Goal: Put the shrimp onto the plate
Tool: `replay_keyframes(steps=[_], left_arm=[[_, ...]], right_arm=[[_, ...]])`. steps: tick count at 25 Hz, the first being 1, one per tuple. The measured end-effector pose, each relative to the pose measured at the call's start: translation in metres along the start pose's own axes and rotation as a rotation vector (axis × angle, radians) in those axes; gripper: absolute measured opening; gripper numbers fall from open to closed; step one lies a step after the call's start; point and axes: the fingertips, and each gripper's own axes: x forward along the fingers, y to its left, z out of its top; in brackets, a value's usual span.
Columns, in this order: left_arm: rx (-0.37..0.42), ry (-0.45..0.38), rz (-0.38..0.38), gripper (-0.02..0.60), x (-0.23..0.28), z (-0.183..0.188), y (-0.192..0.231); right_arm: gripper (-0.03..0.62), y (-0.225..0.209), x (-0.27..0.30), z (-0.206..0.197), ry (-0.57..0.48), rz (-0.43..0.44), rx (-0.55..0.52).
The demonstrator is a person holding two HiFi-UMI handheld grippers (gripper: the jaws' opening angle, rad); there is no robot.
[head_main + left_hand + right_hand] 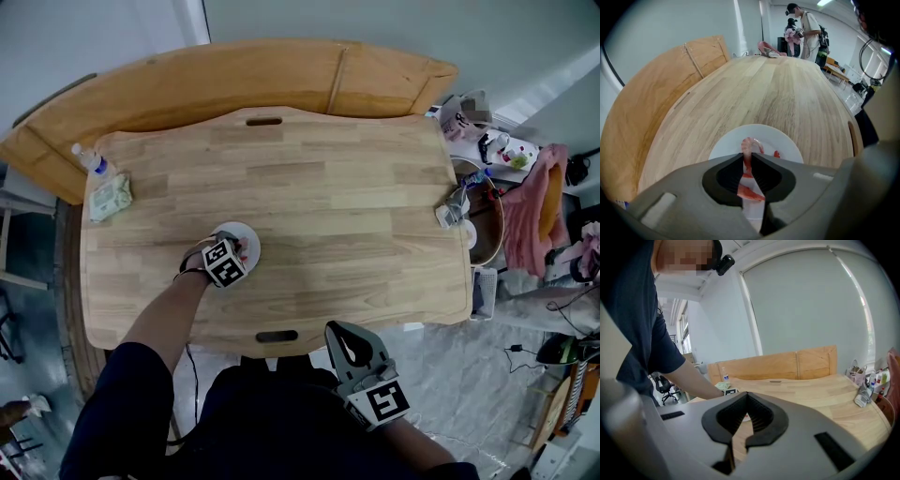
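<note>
A small white plate (247, 232) sits on the wooden table (328, 206), left of its middle. My left gripper (240, 247) hovers just over the plate. In the left gripper view its jaws are shut on a red and white shrimp (748, 161), whose curled end hangs over the plate (729, 143). In the head view the gripper hides the shrimp. My right gripper (337, 331) is off the table's near edge, close to my body. Its jaws (746, 395) meet at the tips with nothing between them.
A water bottle (91, 159) and a pack of wipes (111, 197) lie at the table's left end. A small bottle (453, 210) stands at the right edge. A wooden board (234, 80) leans behind the table. Clutter fills the floor at right, and a person (806, 28) stands far off.
</note>
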Motion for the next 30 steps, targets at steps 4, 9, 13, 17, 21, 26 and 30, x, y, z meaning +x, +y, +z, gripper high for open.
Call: replay_keyframes(steps=[4, 9, 13, 17, 21, 26, 30], left_arm=[[-0.013, 0.006, -0.022, 0.054, 0.001, 0.0, 0.0], [-0.027, -0.025, -0.02, 0.075, -0.007, 0.005, 0.001], [-0.063, -0.113, 0.0, 0.078, -0.028, 0.017, 0.001], [-0.127, -0.236, 0.016, 0.078, -0.062, 0.027, -0.006], [-0.166, -0.331, 0.03, 0.078, -0.098, 0.031, -0.022], [-0.258, -0.499, 0.048, 0.077, -0.155, 0.049, -0.042], [-0.321, -0.638, 0.048, 0.068, -0.204, 0.062, -0.067]], right_arm=[[0.009, 0.001, -0.001, 0.003, -0.013, -0.003, -0.004], [0.009, 0.002, -0.005, 0.005, -0.02, -0.004, -0.014], [0.009, 0.007, -0.006, 0.011, -0.031, 0.009, -0.024], [0.009, 0.016, -0.006, 0.016, -0.042, 0.028, -0.033], [0.009, 0.028, -0.003, 0.024, -0.068, 0.053, -0.045], [0.009, 0.044, 0.003, 0.032, -0.083, 0.087, -0.053], [0.009, 0.057, 0.009, 0.034, -0.084, 0.119, -0.076]])
